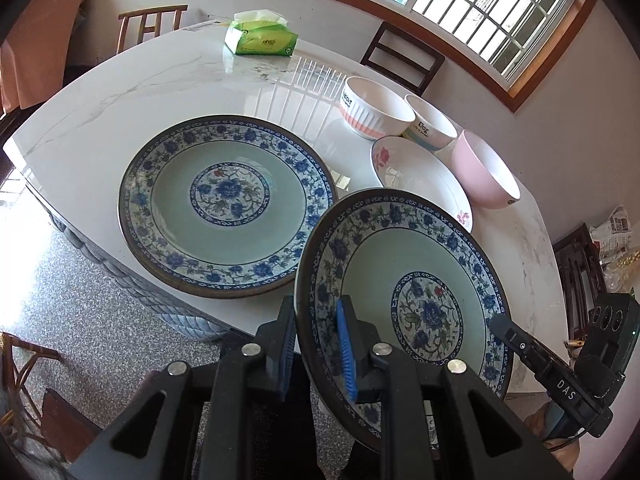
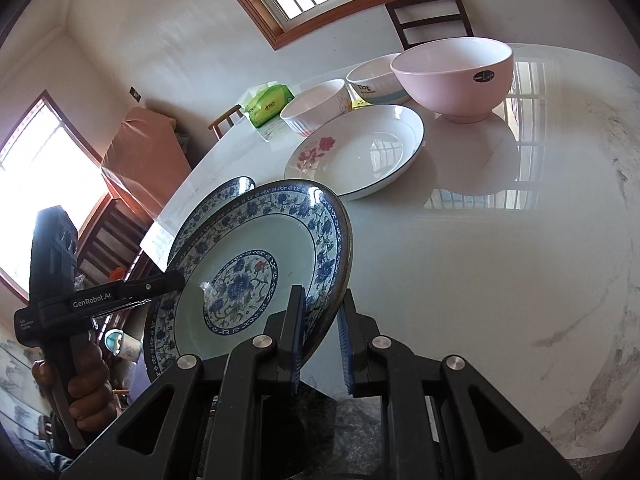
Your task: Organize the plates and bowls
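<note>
- I have both tools on one blue-patterned plate (image 1: 404,304): my left tool (image 1: 316,344) is clamped on its left rim and my right tool (image 2: 320,332) is clamped on the opposite rim.
- The held plate is off the table (image 1: 160,80) and tilted, its face turned partly up; from the right wrist camera its right rim stands higher than its left one. Nothing lies in it.
- A second blue-patterned plate (image 1: 226,206) of the same pattern lies flat on the table, just left of and behind the held one, also with nothing in it. In the left wrist view the held plate's rim overlaps its near right edge; I cannot tell whether they touch.
- Beyond the held plate sits a white plate with red flowers (image 2: 356,152), flat and bare.
- Behind that plate are three bowls, all upright and holding nothing: a ribbed white bowl (image 2: 314,106), a bowl marked "Dog" (image 2: 376,80) and a pink bowl (image 2: 454,76). The pink bowl is just beside the white plate's far right edge.
- A green tissue pack (image 1: 260,38) lies at the far end of the table, well apart from the dishes.
- Both tools point steeply down toward the table. In the right wrist view a hand (image 2: 80,388) grips the left tool's handle, at lower left.
</note>
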The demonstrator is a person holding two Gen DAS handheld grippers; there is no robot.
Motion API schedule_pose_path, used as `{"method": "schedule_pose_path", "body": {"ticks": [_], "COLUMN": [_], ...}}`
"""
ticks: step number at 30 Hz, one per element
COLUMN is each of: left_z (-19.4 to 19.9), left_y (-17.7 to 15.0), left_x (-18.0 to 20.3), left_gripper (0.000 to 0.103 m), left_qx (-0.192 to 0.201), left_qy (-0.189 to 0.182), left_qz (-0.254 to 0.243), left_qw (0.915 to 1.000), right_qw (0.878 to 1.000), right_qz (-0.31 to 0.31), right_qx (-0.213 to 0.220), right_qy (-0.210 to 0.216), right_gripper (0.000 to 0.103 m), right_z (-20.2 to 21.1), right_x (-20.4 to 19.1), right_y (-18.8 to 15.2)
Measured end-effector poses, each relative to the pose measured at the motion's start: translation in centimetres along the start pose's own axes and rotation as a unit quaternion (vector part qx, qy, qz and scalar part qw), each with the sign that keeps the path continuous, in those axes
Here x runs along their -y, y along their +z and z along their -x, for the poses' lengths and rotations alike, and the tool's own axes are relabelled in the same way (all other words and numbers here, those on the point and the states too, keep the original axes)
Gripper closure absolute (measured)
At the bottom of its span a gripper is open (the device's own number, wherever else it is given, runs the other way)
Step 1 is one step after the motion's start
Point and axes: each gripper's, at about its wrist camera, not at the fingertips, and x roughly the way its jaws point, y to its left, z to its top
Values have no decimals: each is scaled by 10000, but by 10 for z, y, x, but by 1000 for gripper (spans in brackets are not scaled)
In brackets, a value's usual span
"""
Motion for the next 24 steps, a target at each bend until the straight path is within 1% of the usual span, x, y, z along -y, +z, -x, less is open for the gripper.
{"method": "schedule_pose_path", "body": {"ticks": [8,12,18,24], "left_z": [18,22,19,11], "left_y": [15,22,31,39], "left_x": [-35,-52,-70,-81], "left_gripper": [83,83,82,81], "left_qx": [286,360,389,404], "left_qy": [211,281,359,468], "left_qz": [312,420,516,576], "left_qw": [9989,9981,9973,9964], "right_qw": [9991,9981,9971,9961], "right_qz": [372,568,708,841], "right_qx": [-68,-80,-144,-181], "right_qy": [177,229,254,205], "right_gripper": [87,87,86,86], "right_z": [-25,-37,-59,-73], "right_x": [-38,-56,-73,-86], "right_y": [17,25,36,42]}}
